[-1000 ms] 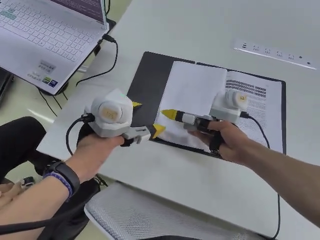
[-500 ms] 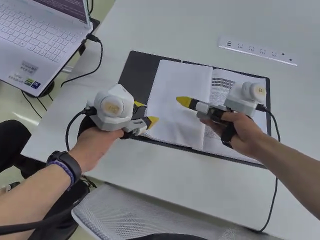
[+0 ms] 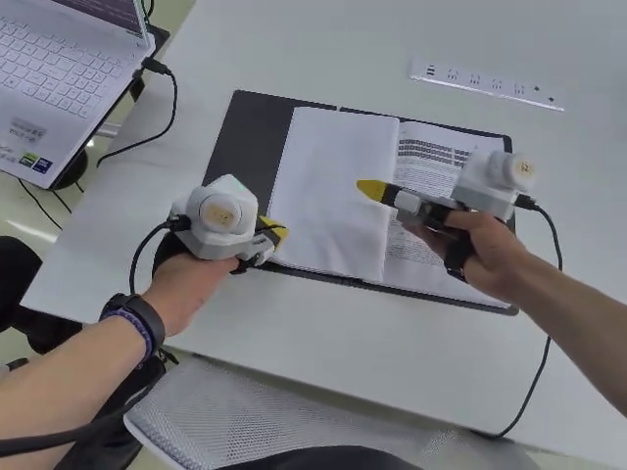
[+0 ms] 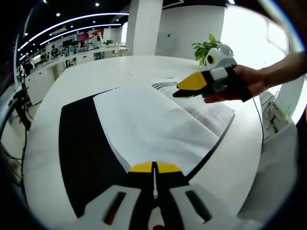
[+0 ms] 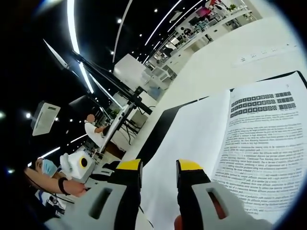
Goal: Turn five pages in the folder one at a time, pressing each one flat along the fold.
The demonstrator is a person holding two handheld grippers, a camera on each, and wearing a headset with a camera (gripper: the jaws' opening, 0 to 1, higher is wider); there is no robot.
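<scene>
The fold (image 3: 395, 147) of the open black folder (image 3: 250, 137), lying front-to-back on the white table (image 3: 323, 49), is overhung by the slightly parted right gripper (image 3: 370, 187), nearer than the closed left gripper (image 3: 274, 233).

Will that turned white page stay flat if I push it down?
Likely floppy and light: the page lies as one thin sheet on the folder's black cover. It seems to hump near the fold, so it may spring up unless pressed.
</scene>
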